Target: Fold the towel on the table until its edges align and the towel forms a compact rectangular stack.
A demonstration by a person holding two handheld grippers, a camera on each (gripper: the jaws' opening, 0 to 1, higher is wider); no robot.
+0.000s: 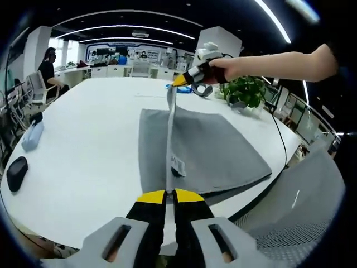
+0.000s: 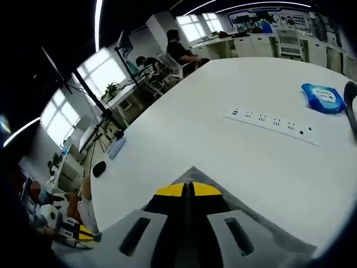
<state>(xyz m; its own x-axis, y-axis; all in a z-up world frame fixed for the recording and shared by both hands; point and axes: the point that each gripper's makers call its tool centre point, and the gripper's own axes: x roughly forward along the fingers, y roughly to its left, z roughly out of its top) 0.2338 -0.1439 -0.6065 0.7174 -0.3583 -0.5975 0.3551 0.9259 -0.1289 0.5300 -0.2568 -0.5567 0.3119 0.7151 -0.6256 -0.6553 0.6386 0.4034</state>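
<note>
1. Towel (image 1: 206, 151): grey, lying flat on the white worktop (image 1: 95, 134), near its front-right edge. One edge is lifted and stretched taut between the two tongs, showing as a thin vertical band up the middle of the left gripper view.
2. Left tongs (image 1: 170, 196): pressed together on the near end of that lifted edge. Right tongs (image 1: 181, 81), seen from the left gripper view, pinch the far end, with a person's hand (image 1: 223, 68) behind them.
3. Right gripper view confirms this: right tongs (image 2: 188, 190) are pressed together with grey cloth (image 2: 262, 223) emerging at the tips.
4. Why held this way, my read: gripping both ends of one edge keeps it straight, so it can be carried over in one sweep and laid onto the opposite edge (a slack edge would land crooked and the edges would not line up).
5. Task stage, judged: an early fold. Most of the towel is a single flat layer, with no compact stack yet.
6. A small tag (image 1: 178, 164) hangs off the lifted edge near the left tongs.
7. Hard to see:
   - How deep either bite is, since the jaws cover the cloth.
   - The towel's near corners, blocked by the left tongs' body.
   - Whether the lifted band is one layer or already doubled; edge-on, I cannot tell.
8. Other items, all well apart from the towel: power strip (image 2: 273, 124), blue wipes pack (image 2: 323, 97), potted plant (image 1: 245, 92), black mouse (image 1: 17, 173).
</note>
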